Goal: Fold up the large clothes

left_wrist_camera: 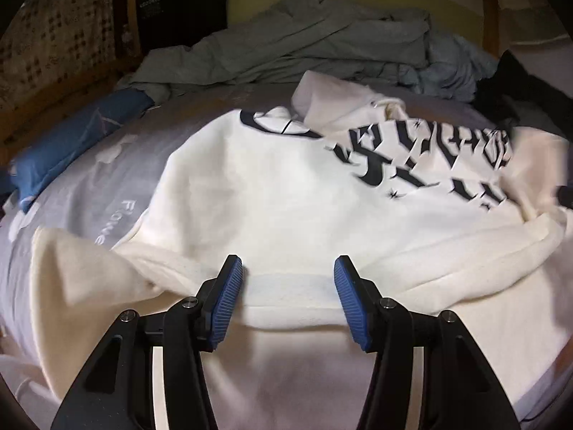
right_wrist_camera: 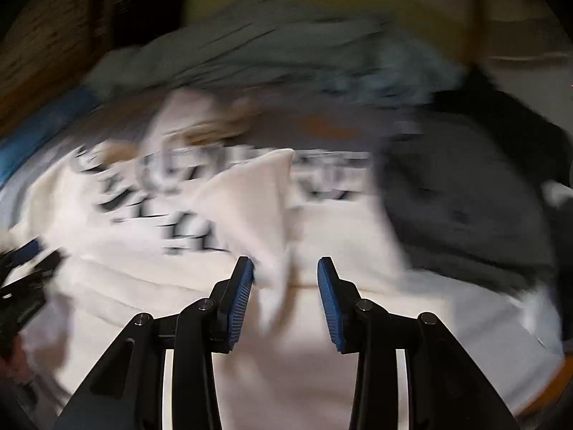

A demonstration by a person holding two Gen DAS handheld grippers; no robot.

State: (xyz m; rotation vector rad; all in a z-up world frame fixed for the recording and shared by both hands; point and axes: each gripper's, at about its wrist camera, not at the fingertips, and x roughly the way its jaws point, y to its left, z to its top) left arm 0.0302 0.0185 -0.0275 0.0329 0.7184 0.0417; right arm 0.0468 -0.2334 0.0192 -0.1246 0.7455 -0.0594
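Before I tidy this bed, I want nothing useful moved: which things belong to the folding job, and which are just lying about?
In the job:
- cream fleece sweatshirt with black lettering
- left gripper, open
- right gripper, open

Lying about:
- crumpled grey-green bedding
- blue pillow
- dark grey garment
- lavender printed bedsheet

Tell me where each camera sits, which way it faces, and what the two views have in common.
Left wrist: on the left gripper, facing forward over the cream sweatshirt toward the grey bedding pile; its own open blue-padded fingers show.
Right wrist: on the right gripper, facing the same way, heavily blurred; its open fingers show, with a raised fold of cloth between them, and the left gripper at the left edge.
Shared: sweatshirt, bedding pile, dark garment.
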